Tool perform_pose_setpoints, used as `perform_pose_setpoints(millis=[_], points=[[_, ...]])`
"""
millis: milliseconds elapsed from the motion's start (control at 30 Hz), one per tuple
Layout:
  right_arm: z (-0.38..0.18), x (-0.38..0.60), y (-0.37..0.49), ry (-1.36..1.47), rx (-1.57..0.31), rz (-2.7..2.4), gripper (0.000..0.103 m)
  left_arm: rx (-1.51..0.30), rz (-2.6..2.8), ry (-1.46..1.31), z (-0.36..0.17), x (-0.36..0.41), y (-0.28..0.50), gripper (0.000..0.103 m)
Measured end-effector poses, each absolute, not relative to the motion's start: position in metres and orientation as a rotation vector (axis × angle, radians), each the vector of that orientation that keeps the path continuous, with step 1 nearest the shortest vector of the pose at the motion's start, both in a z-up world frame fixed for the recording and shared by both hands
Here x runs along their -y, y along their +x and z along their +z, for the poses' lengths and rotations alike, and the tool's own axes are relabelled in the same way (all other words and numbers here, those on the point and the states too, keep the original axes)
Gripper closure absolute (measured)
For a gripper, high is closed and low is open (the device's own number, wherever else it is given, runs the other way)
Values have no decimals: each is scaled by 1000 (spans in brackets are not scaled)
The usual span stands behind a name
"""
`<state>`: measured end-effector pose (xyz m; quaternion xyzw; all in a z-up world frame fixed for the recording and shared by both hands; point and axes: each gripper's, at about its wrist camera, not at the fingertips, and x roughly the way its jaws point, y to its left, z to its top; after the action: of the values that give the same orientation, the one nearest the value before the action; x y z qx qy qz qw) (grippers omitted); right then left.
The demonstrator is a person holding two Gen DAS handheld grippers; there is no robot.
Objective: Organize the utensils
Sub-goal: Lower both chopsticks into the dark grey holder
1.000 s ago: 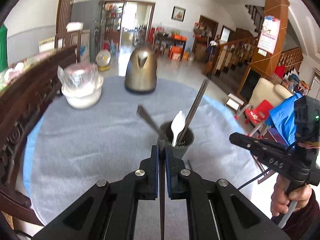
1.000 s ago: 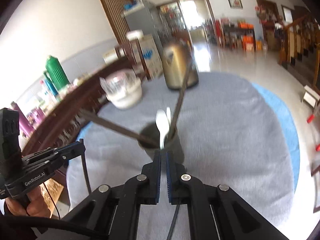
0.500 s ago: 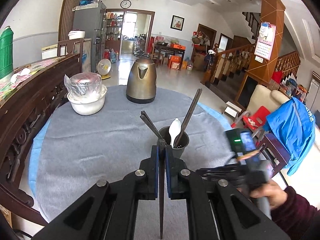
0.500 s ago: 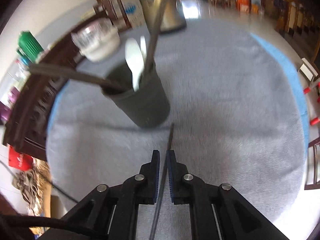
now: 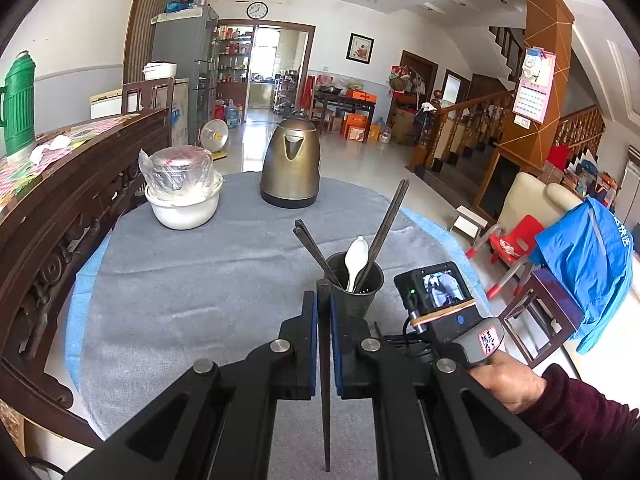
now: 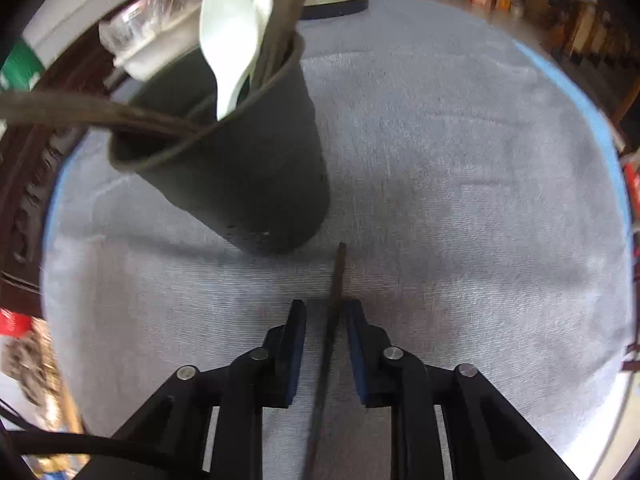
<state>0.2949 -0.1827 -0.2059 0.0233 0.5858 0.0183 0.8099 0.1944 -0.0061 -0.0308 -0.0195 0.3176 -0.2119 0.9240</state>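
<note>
- The left tool [image 5: 324,300] is pressed together on a thin dark chopstick [image 5: 326,380]. The stick runs straight along the gap between its two blue pads, and its tip pokes out a little past them.
- The right tool [image 6: 326,320] points steeply down at the bench [image 6: 460,160], which has a grey cloth on it. Its jaws are spread a little and have just been opening.
- A second chopstick [image 6: 338,276] lies on the cloth between the right tool's pads. It sits close to the right-hand pad, and the pads do not squeeze it.
- The tip of this second chopstick lies just beside the foot of a dark cup [image 6: 248,184].
- The dark cup stands upright near the right edge of the bench. In it are a white spoon [image 5: 356,256], some dark sticks leaning right [image 5: 386,232] and some dark sticks leaning left [image 5: 312,248].
- From the left camera, a hand [image 5: 508,380] in a dark red sleeve holds the right tool, low and just to the right of the cup.
- A brown kettle [image 5: 290,168] stands at the far edge of the bench.
- A white bowl [image 5: 184,208] with a wrapped pot in it stands at the far left edge.
</note>
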Motion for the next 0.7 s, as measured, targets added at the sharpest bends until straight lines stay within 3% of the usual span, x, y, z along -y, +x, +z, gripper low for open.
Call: perform_pose_setpoints(millis=[167, 700], points=[[-195, 197, 283, 112, -1196, 84, 97, -648, -427, -45, -28, 5, 194, 97], [-66, 235, 203, 261, -672, 213, 97, -573, -414, -34, 1, 16, 187, 97]])
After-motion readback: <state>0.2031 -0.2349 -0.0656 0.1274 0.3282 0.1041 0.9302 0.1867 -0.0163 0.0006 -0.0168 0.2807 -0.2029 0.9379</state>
